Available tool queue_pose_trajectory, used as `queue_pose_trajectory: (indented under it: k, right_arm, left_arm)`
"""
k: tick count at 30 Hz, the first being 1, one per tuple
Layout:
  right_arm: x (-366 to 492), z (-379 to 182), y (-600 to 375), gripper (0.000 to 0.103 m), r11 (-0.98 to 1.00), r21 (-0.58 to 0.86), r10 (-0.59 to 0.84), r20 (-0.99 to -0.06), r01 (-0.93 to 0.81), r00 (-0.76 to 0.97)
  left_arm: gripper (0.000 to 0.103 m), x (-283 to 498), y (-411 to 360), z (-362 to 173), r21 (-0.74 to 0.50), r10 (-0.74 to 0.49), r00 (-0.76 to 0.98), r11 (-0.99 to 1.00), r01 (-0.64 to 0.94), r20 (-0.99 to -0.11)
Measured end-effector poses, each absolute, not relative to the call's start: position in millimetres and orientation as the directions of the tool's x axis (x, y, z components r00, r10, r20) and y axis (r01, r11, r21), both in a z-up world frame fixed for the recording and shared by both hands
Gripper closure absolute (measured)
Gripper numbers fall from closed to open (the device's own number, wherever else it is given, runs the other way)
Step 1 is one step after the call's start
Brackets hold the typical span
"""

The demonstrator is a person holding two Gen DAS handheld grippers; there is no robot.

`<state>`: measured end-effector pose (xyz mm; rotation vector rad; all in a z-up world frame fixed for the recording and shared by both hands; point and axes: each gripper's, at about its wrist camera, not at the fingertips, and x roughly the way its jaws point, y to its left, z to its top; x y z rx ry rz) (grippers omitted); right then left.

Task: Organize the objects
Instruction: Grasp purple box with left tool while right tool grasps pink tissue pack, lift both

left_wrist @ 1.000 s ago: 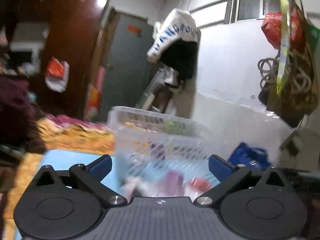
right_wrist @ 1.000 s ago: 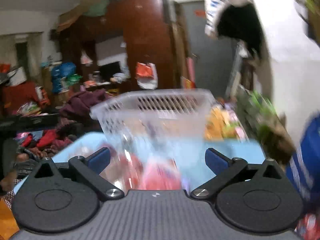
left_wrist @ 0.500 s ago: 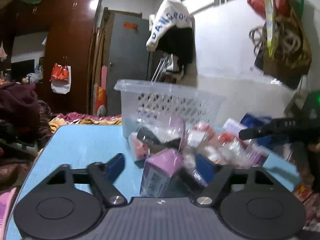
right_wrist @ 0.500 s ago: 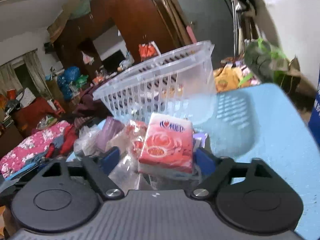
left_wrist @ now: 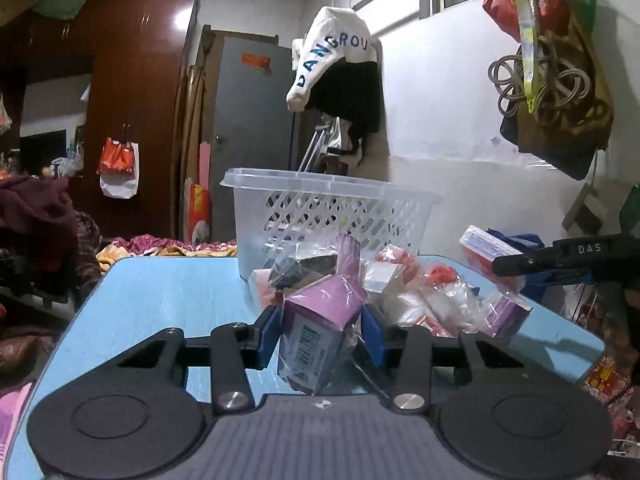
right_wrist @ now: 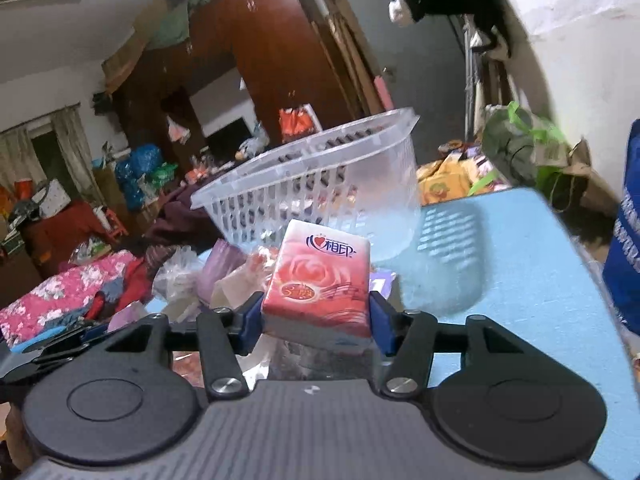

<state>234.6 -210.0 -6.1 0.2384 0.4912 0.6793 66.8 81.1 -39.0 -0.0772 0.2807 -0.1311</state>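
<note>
Left hand-held gripper point(left_wrist: 322, 334) clamps our purple box point(left_wrist: 318, 338), right hand-held gripper point(right_wrist: 316, 320) grips the tissue pack point(right_wrist: 320, 280), both probably headed for the far basket point(right_wrist: 320, 184).

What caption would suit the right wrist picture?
Right gripper clamps a red rose-print tissue pack before a clear plastic basket on a blue table.

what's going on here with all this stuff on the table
A person is sorting a pile of small packets on a blue table with a handheld gripper in each hand. The left gripper is closed on a purple box, and the right gripper is closed on a red tissue pack. A clear plastic basket stands just behind the pile. Neither item is in the basket yet.
</note>
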Motion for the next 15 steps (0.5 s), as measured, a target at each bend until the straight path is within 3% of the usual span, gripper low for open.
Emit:
queue_pose_trajectory:
  k: [15]
  right_arm:
    - [215.6,-9.2,-222.3,0.046,0.820,0.252,0.571,-0.290,-0.515,0.768]
  left_arm:
    - [0.055,54.1,92.3,-29.8,-0.166,-0.136,0.970,0.981,0.104,-0.199]
